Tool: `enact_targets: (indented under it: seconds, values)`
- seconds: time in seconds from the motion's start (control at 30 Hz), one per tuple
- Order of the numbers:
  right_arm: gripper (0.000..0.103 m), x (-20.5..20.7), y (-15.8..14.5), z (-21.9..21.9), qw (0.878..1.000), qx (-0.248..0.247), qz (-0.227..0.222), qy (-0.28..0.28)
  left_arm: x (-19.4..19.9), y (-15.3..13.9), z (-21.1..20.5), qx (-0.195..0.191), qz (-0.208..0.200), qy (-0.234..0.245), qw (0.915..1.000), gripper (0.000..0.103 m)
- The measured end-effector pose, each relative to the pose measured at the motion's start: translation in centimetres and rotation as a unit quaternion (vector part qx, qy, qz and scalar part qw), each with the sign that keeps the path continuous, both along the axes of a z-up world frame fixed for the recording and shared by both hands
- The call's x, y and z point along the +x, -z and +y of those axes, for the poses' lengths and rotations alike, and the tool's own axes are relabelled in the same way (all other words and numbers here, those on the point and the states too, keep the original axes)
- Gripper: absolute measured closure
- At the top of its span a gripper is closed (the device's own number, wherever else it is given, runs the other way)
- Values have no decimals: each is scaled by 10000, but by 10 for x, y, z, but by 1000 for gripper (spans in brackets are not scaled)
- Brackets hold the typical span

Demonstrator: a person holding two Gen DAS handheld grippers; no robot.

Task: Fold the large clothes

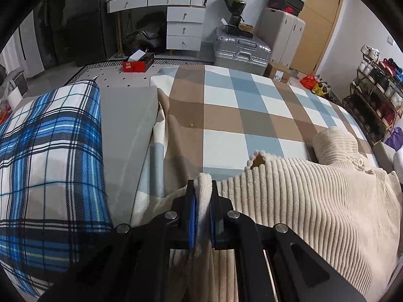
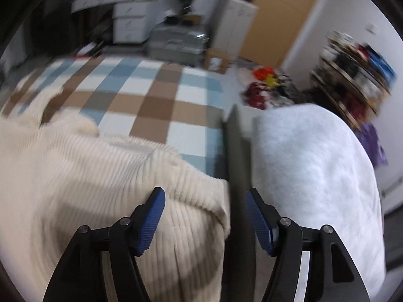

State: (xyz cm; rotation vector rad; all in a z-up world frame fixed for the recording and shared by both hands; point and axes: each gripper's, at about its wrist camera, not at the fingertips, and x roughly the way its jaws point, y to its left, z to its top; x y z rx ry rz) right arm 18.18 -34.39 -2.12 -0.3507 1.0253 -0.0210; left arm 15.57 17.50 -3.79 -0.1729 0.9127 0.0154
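— While the left tool [image 1: 203, 183] points down at the bed, what has it got?
— Its blue pads [image 1: 192, 214] are pressed together on a fleecy edge of the cream ribbed garment [image 1: 302, 201], which bunches up between them and hangs below.

— Where does that garment lie?
— On the checked bedspread [image 1: 226, 100], at the bed's near edge. From the left wrist view it spreads from the pinched edge across to the right side, with a folded part and a button [image 1: 360, 161] toward the far right. A small scalloped opening [image 1: 258, 159] shows along its far border.

— And the right tool [image 2: 205, 196]?
— Its jaws stand apart, nothing pressed between them. The cream cloth [image 2: 113, 176] lies under and ahead of its left finger [image 2: 151, 221], and the garment's corner sits in the gap without touching the pads. That view is blurred.

— What sits at the sides of the bed?
— A blue plaid pillow [image 1: 50, 163] on the left side, beside a grey panel [image 1: 126, 125]. On the right edge, a white fluffy bundle [image 2: 314, 176], just beyond a dark upright strip [image 2: 236, 163].

— Anything past the far edge?
— A silver suitcase [image 1: 240, 52], a white drawer unit [image 1: 185, 27], and a shoe rack [image 1: 377, 100] by the wall.
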Motion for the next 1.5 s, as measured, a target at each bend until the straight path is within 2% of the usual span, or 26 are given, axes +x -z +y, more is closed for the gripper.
enact_targets:
  seconds: [0.07,0.13,0.23,0.3,0.43,0.47,0.53,0.57,0.63,0.67,0.77,0.87,0.93,1.0,1.07,1.17,1.2,1.23,1.27,1.3,1.33,1.37,1.43,1.47,1.5]
  values:
    - [39,5,-2,-4,9997,67,189,104,0,-1,-1,26,-1,-8,10000,99]
    - [39,-1,-16,-12,9985,502,43,199,-4,-2,1,38,-38,-13,10000,99]
    - [37,-20,-32,-24,9860,1558,-334,484,-5,-1,4,-40,-50,-26,10000,99]
    - [37,-26,-27,-27,9750,2062,-465,686,-2,1,3,-56,-27,-16,10000,99]
    - [37,-10,2,-23,9639,2439,-250,1042,-2,2,0,-33,-19,-7,10000,99]
    - [39,-5,9,-22,9609,2521,-227,1121,-3,2,0,-19,-29,1,10000,99]
    - [87,2,20,-21,9622,2362,-207,1338,-4,2,2,-83,-42,-18,10000,99]
    - [98,1,21,-20,9606,2417,-184,1356,-5,1,2,-103,-59,-32,9999,99]
    - [98,-13,1,-15,9600,2389,-696,1282,-13,-7,3,-94,-209,-74,9997,99]
    - [98,-27,-20,-13,9549,2501,-1175,1089,-17,-11,4,-81,-299,-61,9995,100]
    - [98,-54,-68,-10,9394,2750,-1863,853,-30,-29,8,-51,-612,-55,9981,100]
    - [98,-59,-98,-8,9316,2784,-2229,703,-38,-42,14,-140,-863,-124,9961,100]
    - [98,-48,-96,-7,9372,2554,-2246,773,-34,-42,15,-24,-931,-257,9953,100]
    - [97,-28,-77,-7,9480,2141,-2114,1035,-21,-33,15,-9,-836,-301,9960,100]
    - [96,1,-38,-10,9585,1923,-1673,1279,-2,-18,9,210,-605,-349,9973,100]
    - [79,27,11,-12,9686,1725,-874,1565,15,2,0,351,-151,-371,9986,100]
    - [78,26,17,-13,9678,1816,-671,1608,13,1,-1,363,-117,-366,9986,100]
    - [78,19,14,-15,9678,1859,-732,1534,7,-5,0,355,-200,-392,9984,100]
    - [67,10,7,-14,9686,1844,-834,1447,-1,-13,2,313,-355,-385,9981,98]
    - [50,-5,-4,-13,9691,1798,-991,1365,-8,-21,3,283,-444,-352,9980,95]
    - [44,-18,-13,-12,9683,1836,-1110,1283,-15,-27,4,287,-485,-304,9979,85]
    - [40,-32,-21,-12,9671,1913,-1201,1173,-24,-34,4,313,-536,-260,9977,71]
    - [40,-64,-36,-11,9642,2091,-1302,981,-42,-43,3,322,-655,-223,9971,53]
    - [37,-81,-40,-8,9638,2131,-1326,895,-52,-47,1,295,-719,-154,9969,48]
    - [34,-98,-44,-6,9634,2149,-1375,819,-62,-50,-1,275,-737,-63,9969,47]
